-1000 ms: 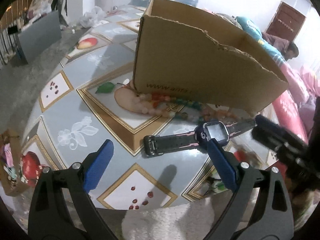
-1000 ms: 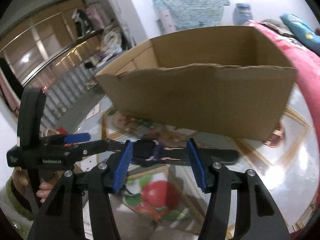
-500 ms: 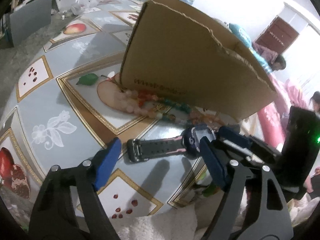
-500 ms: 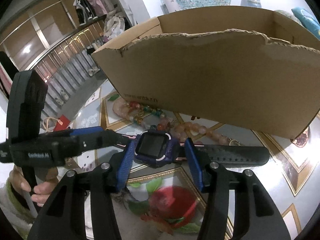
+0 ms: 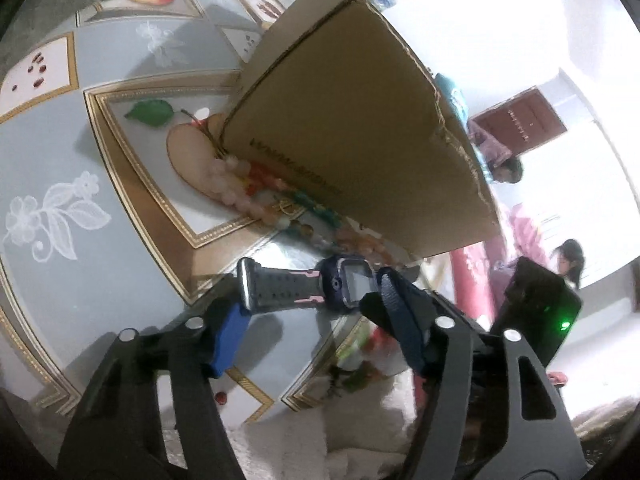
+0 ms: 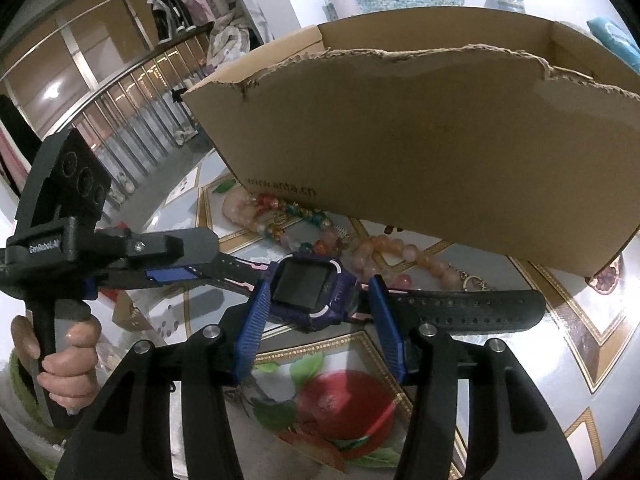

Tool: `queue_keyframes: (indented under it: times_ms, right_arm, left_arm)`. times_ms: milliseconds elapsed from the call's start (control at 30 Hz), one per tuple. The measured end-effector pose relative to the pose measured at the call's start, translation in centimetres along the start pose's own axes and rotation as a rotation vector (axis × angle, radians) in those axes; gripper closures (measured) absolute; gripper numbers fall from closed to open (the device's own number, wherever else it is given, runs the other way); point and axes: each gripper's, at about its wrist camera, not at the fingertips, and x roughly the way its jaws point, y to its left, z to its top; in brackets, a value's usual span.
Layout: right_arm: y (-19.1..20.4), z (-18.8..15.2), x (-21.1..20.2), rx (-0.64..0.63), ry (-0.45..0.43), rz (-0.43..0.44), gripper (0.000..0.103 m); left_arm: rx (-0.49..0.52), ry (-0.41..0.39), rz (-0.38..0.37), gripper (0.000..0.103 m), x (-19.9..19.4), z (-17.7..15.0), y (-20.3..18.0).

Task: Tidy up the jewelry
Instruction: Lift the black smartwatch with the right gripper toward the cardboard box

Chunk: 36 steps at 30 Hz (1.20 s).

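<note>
The right claw [image 6: 318, 320] pinches the purple case of a smartwatch [image 6: 314, 292] between its blue pads, the screen facing up and the black straps running out to either side, above the desk [image 6: 560, 360]. The left claw [image 5: 308, 316] is spread, its pads flanking one strap of the smartwatch [image 5: 316, 290]; whether they touch the strap I cannot tell. Beaded bracelets [image 6: 304, 224] lie on the patterned desk against the foot of a torn cardboard box [image 6: 440, 140], just behind the watch.
</note>
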Motion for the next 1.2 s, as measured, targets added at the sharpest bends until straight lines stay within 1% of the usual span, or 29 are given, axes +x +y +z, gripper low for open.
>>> queue_keyframes:
  times_ms: [67,100,167,233,267,300,333,400,433,567,600,667,767,900,967,1033,1133,1200]
  right_arm:
    - [0.0,0.0,0.1,0.002,0.002,0.0,0.053]
    - [0.0,-0.1,0.1,0.002,0.003,0.0,0.053]
    - [0.0,-0.1,0.1,0.004,0.004,0.001,0.053]
    - [0.0,-0.1,0.1,0.005,0.005,0.002,0.053]
    - [0.0,-0.1,0.1,0.006,0.005,0.002,0.053]
    - [0.0,-0.1,0.1,0.007,0.005,0.003,0.053]
    - [0.0,-0.1,0.1,0.009,0.005,0.003,0.053]
    - [-0.1,-0.2,0.1,0.014,0.005,0.007,0.053]
    - [-0.1,-0.2,0.1,0.017,0.006,0.01,0.053]
    - [-0.6,-0.6,-1.0,0.053,0.012,0.045,0.053]
    - [-0.9,-0.8,-1.4,0.062,0.011,0.05,0.053]
    - [-1.6,-1.3,-2.3,0.078,0.004,0.041,0.053]
    - [-3.1,-2.0,-3.9,0.119,-0.005,0.009,0.053]
    - [-5.3,-2.4,-5.1,0.186,-0.022,-0.041,0.051]
    - [-6.2,-2.3,-5.2,0.217,-0.028,-0.054,0.049]
    - [-6.9,-1.8,-5.0,0.241,-0.029,-0.071,0.045]
    - [-7.9,-1.2,-4.5,0.261,-0.038,-0.098,0.043]
    - [-8.5,-0.9,-3.8,0.282,-0.032,-0.094,0.042]
  left_arm:
    - [0.042,-0.015,0.054,0.057,0.1,-0.1,-0.9]
    - [0.07,-0.021,0.088,0.06,0.2,-0.1,-1.5]
    - [0.106,-0.029,0.129,0.071,0.4,-0.2,-2.1]
    - [0.157,-0.036,0.2,0.075,0.7,-0.3,-2.9]
    - [0.172,-0.037,0.225,0.08,0.8,-0.3,-3.1]
    - [0.199,-0.039,0.27,0.083,1.1,-0.4,-3.4]
    - [0.219,-0.042,0.306,0.09,1.2,-0.4,-3.6]
    - [0.263,-0.042,0.359,0.093,1.4,-0.7,-4.1]
    - [0.281,-0.043,0.375,0.096,1.3,-0.7,-4.2]
    - [0.419,-0.051,0.475,0.097,1.5,-1.8,-6.1]
    - [0.439,-0.049,0.487,0.097,1.6,-2.1,-6.4]
    - [0.452,-0.041,0.493,0.097,1.7,-2.3,-6.4]
    - [0.431,-0.022,0.474,0.097,1.3,-2.4,-5.7]
    - [0.414,0.001,0.423,0.097,0.6,-2.5,-4.7]
    - [0.396,0.019,0.407,0.097,0.5,-2.3,-3.9]
    - [0.38,0.019,0.391,0.097,0.3,-2.3,-3.5]
    - [0.386,0.016,0.396,0.097,0.3,-2.6,-3.4]
    - [0.392,0.013,0.397,0.097,0.3,-2.8,-3.4]
